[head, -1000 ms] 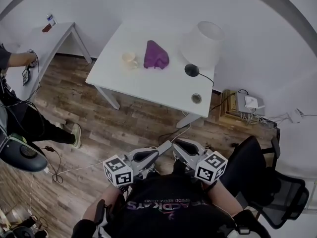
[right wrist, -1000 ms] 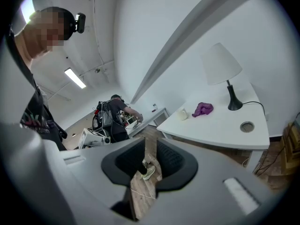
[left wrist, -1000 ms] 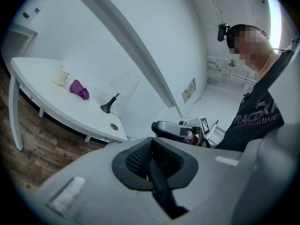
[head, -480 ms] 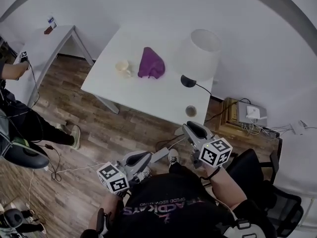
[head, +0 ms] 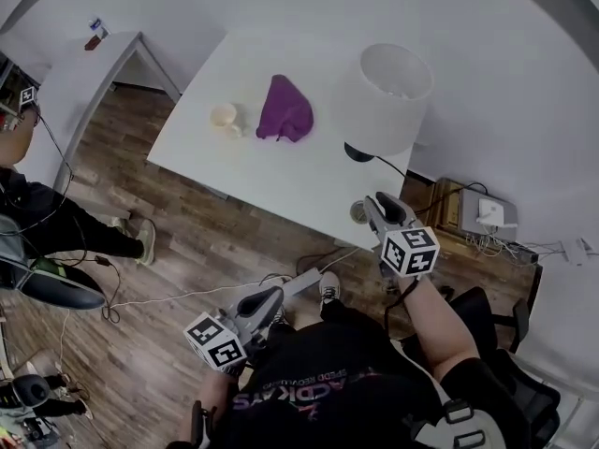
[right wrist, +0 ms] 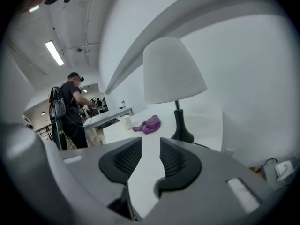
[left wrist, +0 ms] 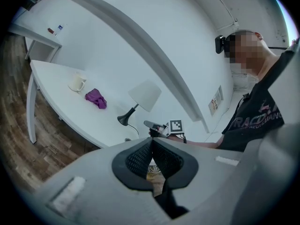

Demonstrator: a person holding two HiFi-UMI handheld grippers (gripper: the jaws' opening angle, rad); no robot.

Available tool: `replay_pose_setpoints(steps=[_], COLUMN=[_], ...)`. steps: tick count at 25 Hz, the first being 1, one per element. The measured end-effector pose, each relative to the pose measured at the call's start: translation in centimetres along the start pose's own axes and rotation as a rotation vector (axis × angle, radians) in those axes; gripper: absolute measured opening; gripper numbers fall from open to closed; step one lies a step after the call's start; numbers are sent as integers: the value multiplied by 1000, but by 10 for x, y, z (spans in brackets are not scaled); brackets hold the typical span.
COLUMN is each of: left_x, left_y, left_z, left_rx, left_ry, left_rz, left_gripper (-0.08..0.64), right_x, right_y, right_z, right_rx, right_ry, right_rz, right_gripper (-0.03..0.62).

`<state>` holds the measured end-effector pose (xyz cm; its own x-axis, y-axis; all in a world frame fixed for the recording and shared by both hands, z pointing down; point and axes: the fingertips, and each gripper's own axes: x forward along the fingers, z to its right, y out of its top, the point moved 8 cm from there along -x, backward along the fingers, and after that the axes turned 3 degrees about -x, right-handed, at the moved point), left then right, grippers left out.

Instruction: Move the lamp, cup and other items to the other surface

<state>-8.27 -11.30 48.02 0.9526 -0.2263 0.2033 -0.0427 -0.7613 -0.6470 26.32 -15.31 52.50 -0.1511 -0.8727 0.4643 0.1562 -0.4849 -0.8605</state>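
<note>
On the white table [head: 281, 181] stand a lamp with a white shade [head: 386, 96] and black base [head: 357, 152], a purple cloth [head: 285, 110] and a cream cup [head: 223, 116]. My right gripper [head: 374, 202] is at the table's near right edge, just short of the lamp base [right wrist: 182, 135]. Its jaws are opening and nothing is between them [right wrist: 151, 146]. My left gripper [head: 312, 279] hangs low over the floor, away from the table, shut on nothing [left wrist: 151, 142]. The left gripper view shows the lamp [left wrist: 140, 97], cloth [left wrist: 96, 98] and cup [left wrist: 77, 83] from afar.
A second grey-white table [head: 94, 73] stands at the far left with small items [head: 96, 34] on it. A person [head: 37, 223] stands left of it. A small round thing [head: 357, 212] lies by the right gripper. The lamp's cord [head: 398, 171] runs off the table. An office chair [head: 510, 344] is at the right.
My right gripper has gone forward from my lap to the table edge near the lamp base, its jaws spreading. The left gripper stayed low. The table has come nearer in the head view.
</note>
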Motion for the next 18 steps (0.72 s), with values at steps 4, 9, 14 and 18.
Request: replay_pose_setpoints(steps=[4, 9, 14, 18], left_x=[14, 14, 18, 17], left_y=[0, 2, -3, -4], left_z=[4, 1, 3, 2], left_rx=[2, -26, -43, -58], left_ry=[20, 73, 98, 115], left_rz=[4, 17, 6, -1], left_gripper=[0, 0, 0, 0], right_x=[37, 92, 128, 144], right_y=[10, 25, 29, 34], right_z=[36, 64, 79, 84], right_rx=[-141, -238, -244, -240], right_ry=[-92, -120, -138, -133], right_rz=[19, 19, 5, 24], right_gripper=[138, 162, 204, 218])
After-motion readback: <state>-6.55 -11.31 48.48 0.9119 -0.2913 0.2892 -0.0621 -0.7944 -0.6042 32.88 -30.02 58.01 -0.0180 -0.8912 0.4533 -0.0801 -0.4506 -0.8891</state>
